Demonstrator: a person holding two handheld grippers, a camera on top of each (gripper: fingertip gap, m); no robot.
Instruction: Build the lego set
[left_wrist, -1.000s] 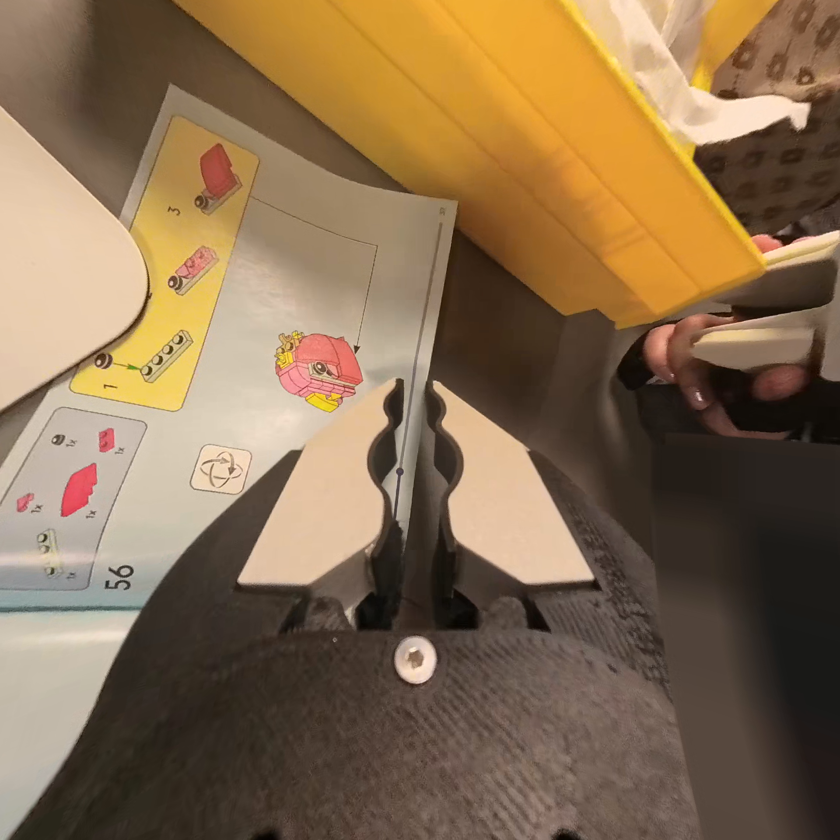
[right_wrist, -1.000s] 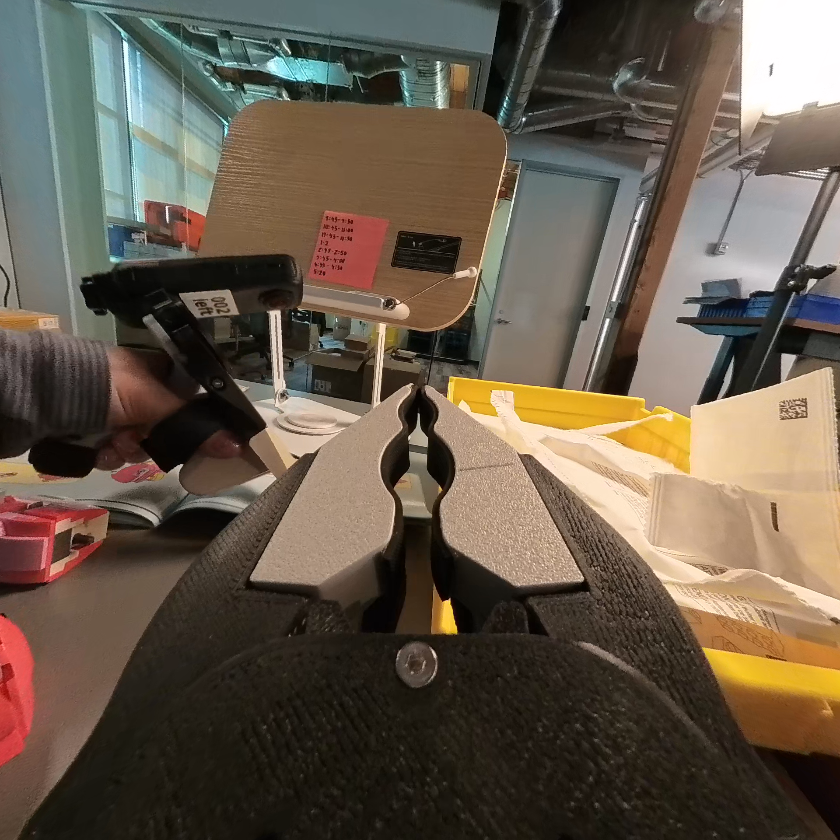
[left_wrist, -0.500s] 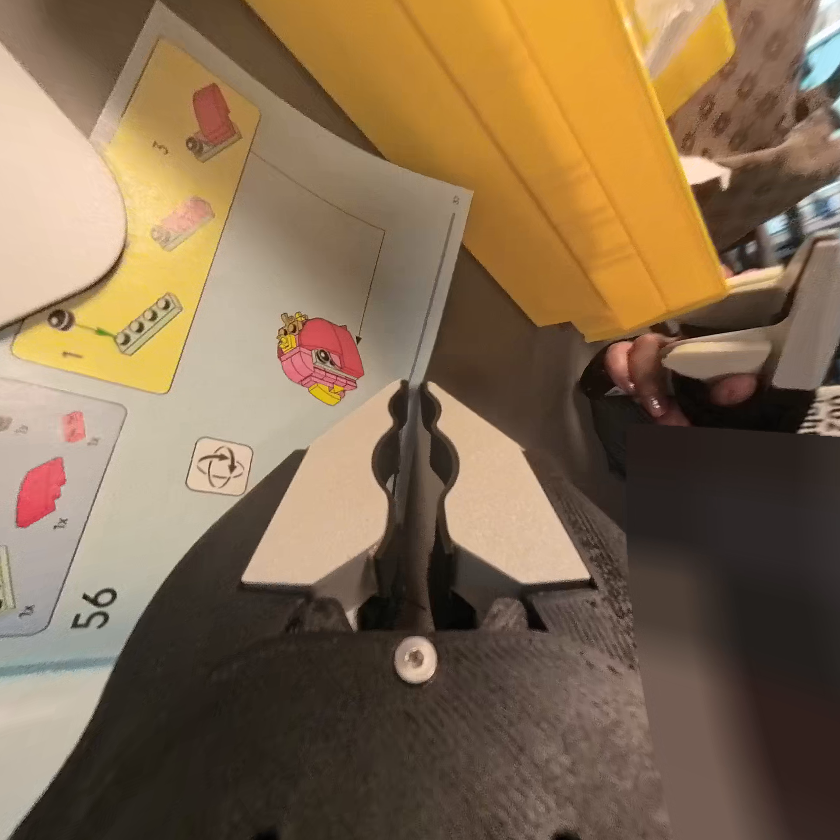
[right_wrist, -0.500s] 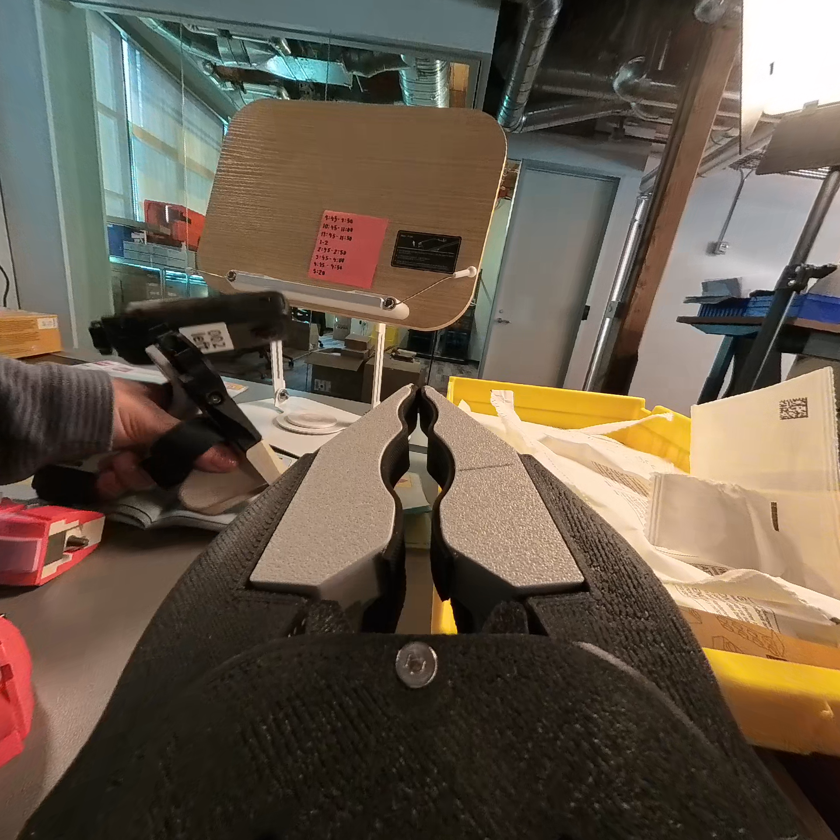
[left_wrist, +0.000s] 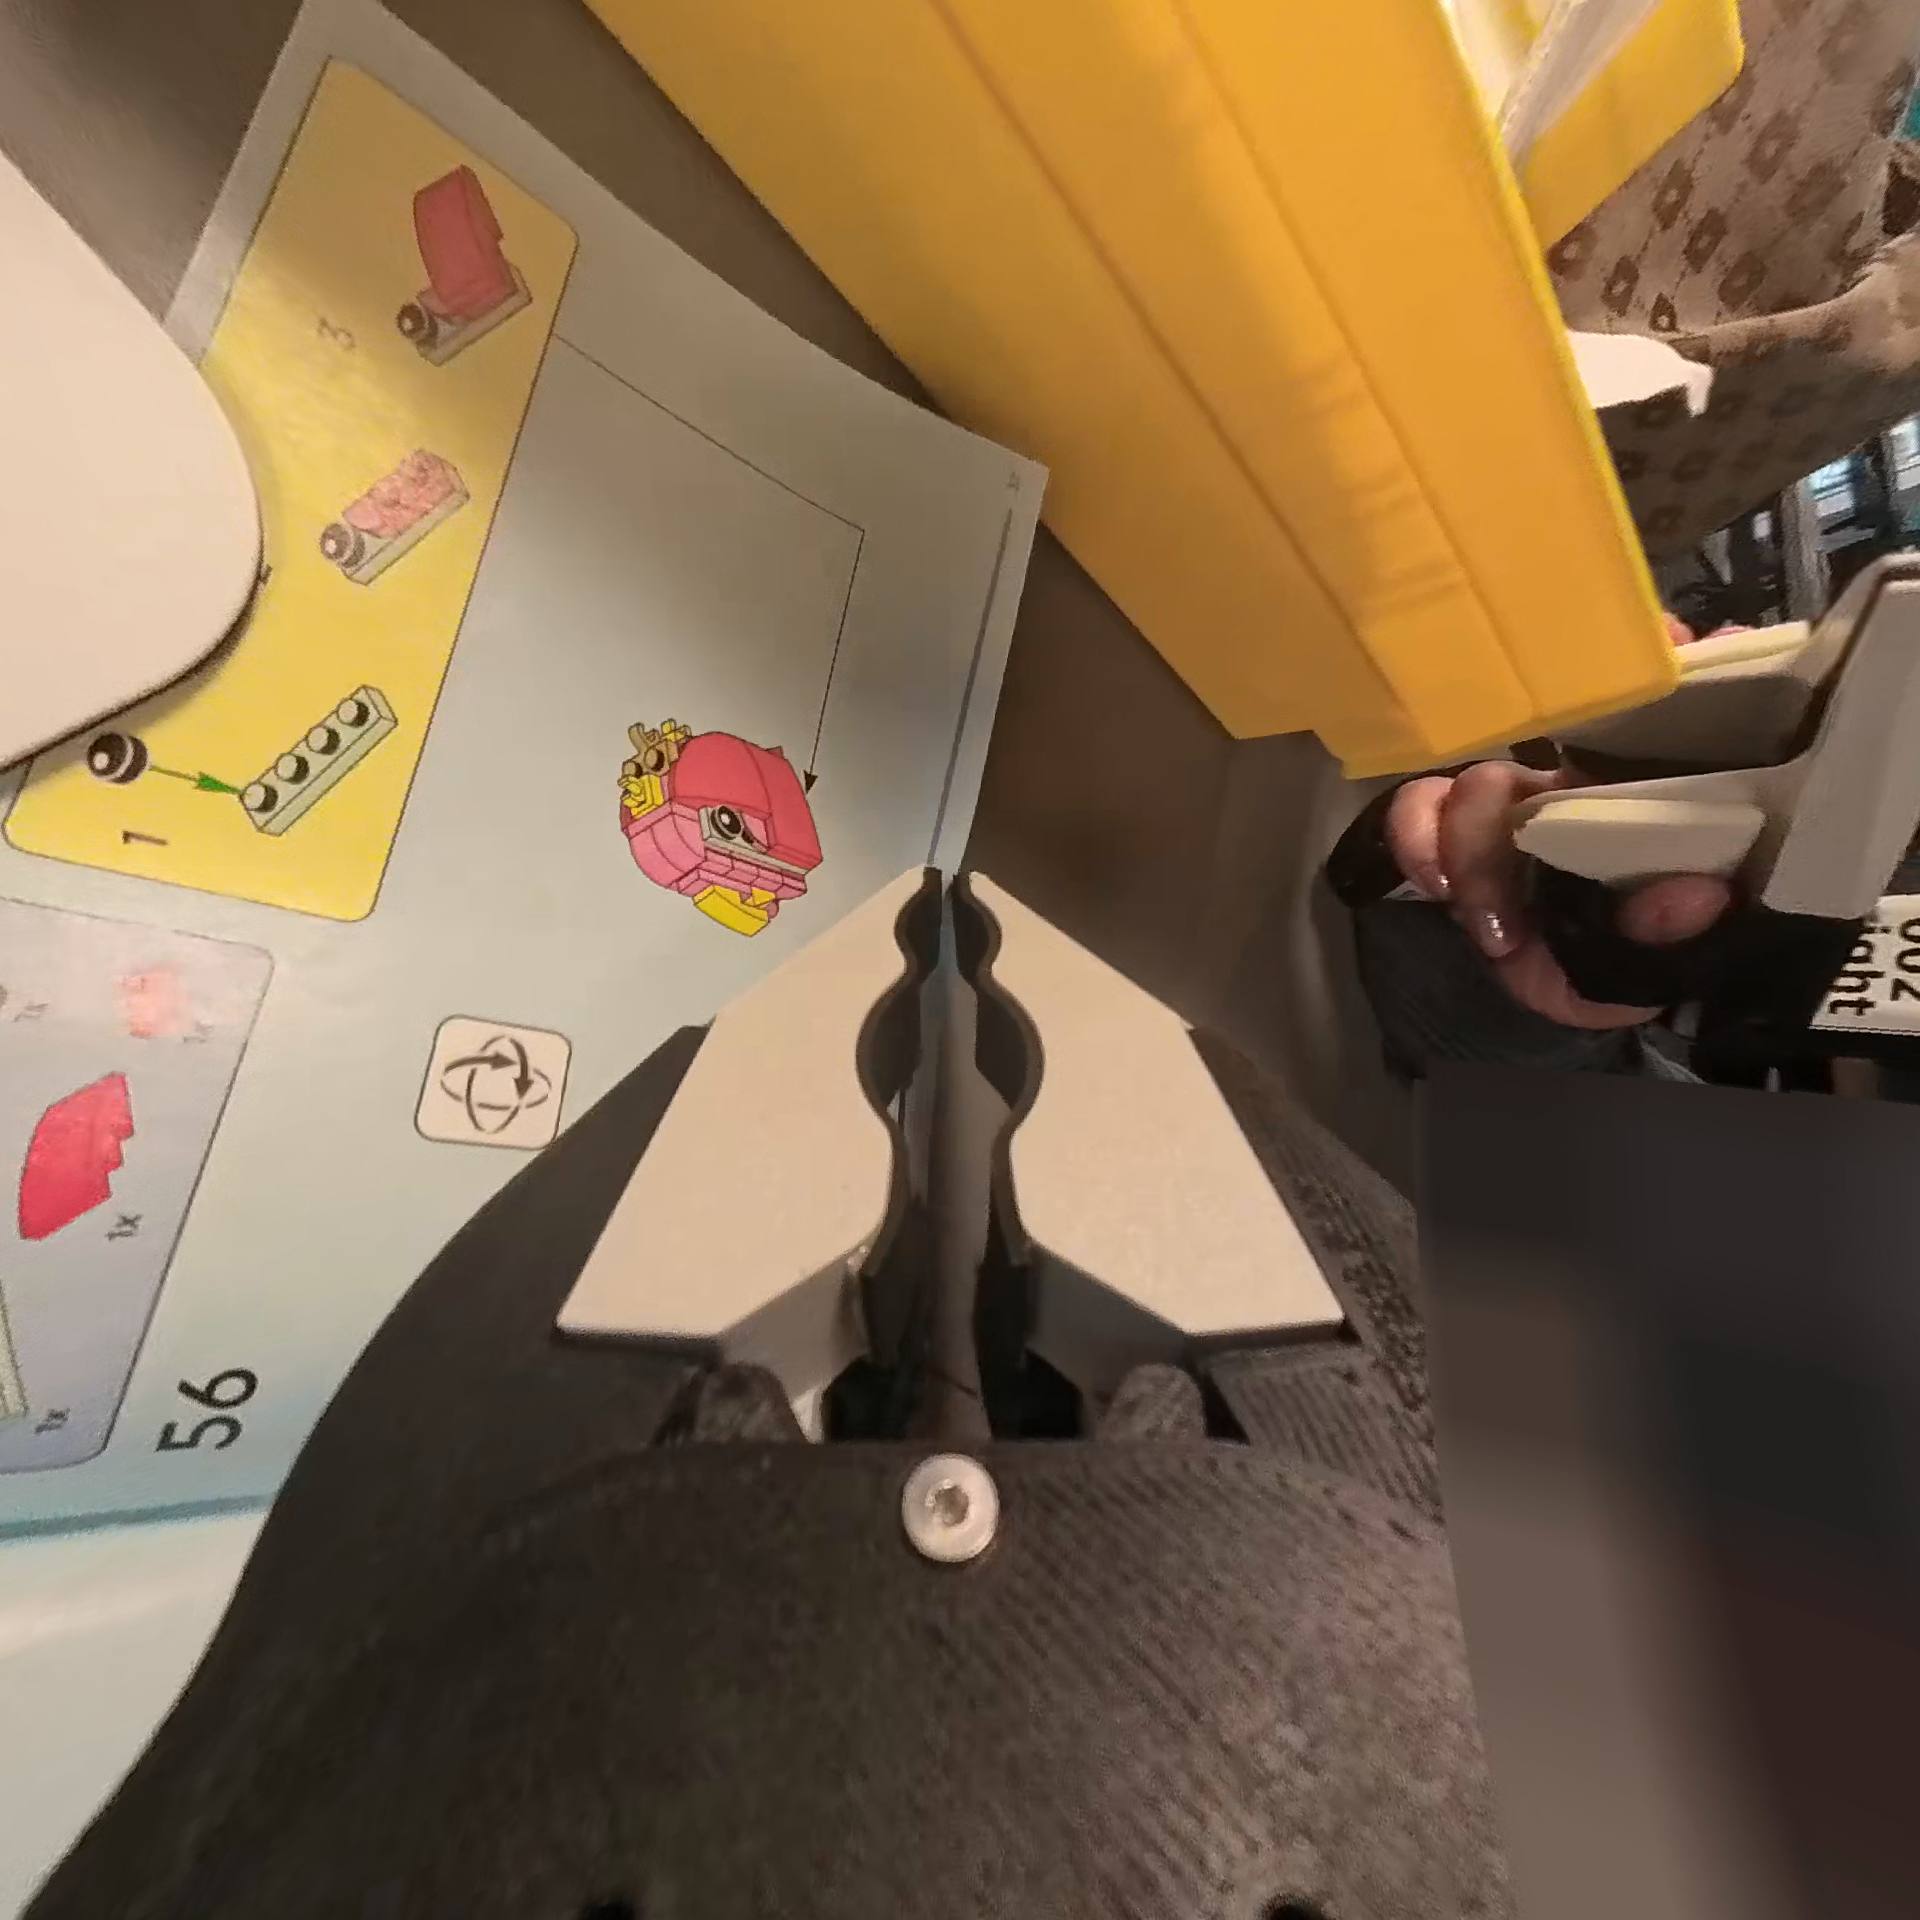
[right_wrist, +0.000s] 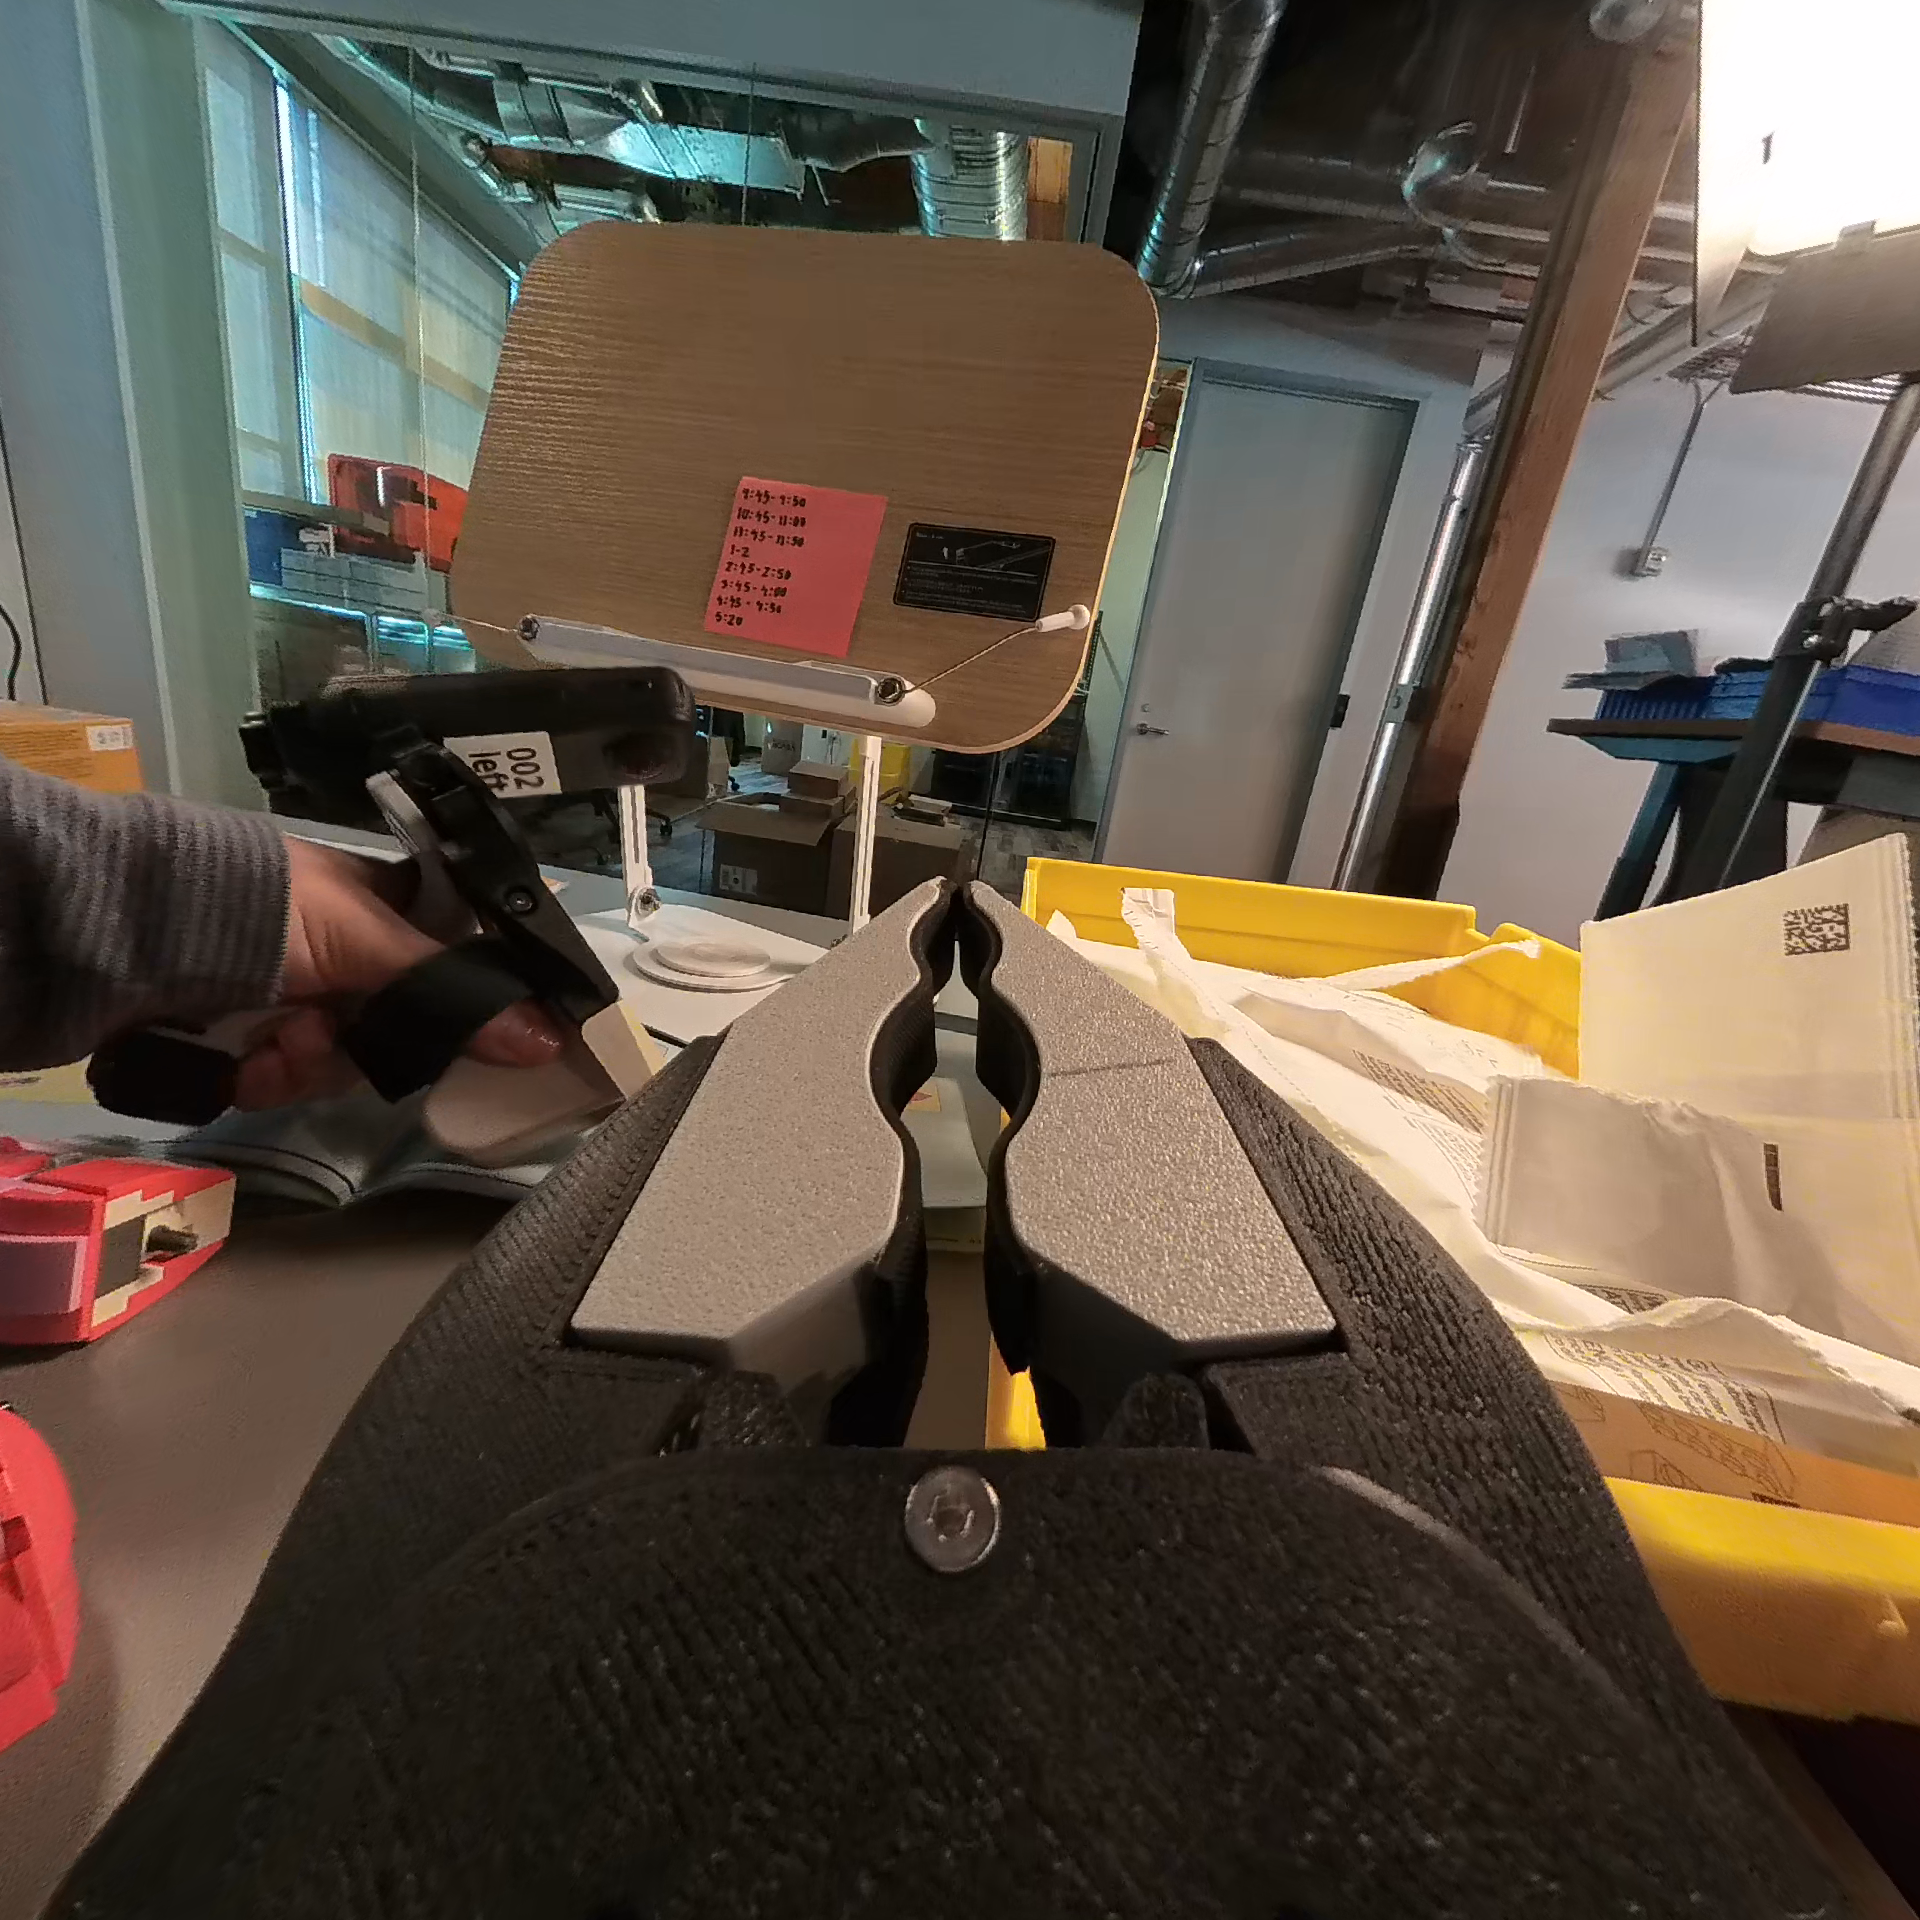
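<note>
The booklet page (left_wrist: 665, 644) fills the left and centre of the left wrist view, its right edge running down the middle of the frame into the left gripper (left_wrist: 943, 883). A second ago these jaws stood apart with that edge loose between them; now they are clamped on it, the thin sheet pinched along their whole length, and the page curls up off the tabletop (left_wrist: 1132, 831). The view has also tilted since, so the yellow bin (left_wrist: 1299, 395) now crosses the top of the frame, just beside the page's upper corner.

In the right wrist view the right gripper (right_wrist: 956, 896) sits at centre, jaws together on nothing, as before. At left, a hand (right_wrist: 343, 966) holds the left gripper, which has come lower and nearer the booklet lying open on the tabletop.

A wooden book stand (right_wrist: 810, 416) rises behind, its round white base (right_wrist: 712, 961) close beyond the booklet. The bin, at right, holds torn white paper bags (right_wrist: 1455, 1091). A red brick model (right_wrist: 104, 1247) lies at far left, well apart from the page.
</note>
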